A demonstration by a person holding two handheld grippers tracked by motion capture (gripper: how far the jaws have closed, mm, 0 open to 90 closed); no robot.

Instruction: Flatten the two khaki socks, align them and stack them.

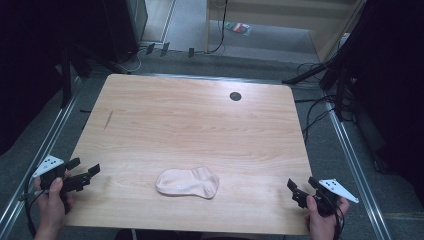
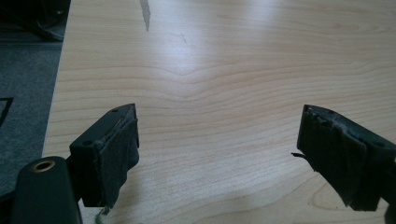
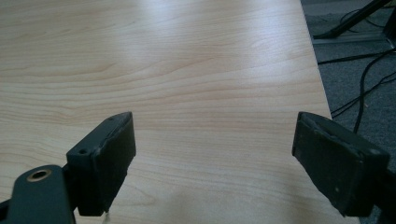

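sock [image 1: 188, 182] — pale pink, ankle-length, lying flat on its side, toe end rounded at left, cuff at right | place: near front edge of wooden counter [image 1: 190, 125], between the grippers, well apart from both | left gripper [image 1: 83, 168] — jaws apart, empty | right gripper [image 1: 301, 186] — jaws apart, empty

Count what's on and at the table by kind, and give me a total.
Socks: 1, pale pink sock lying flat near the table's front edge
Grippers: 2, left gripper and right gripper, both open, both empty
Total: 3
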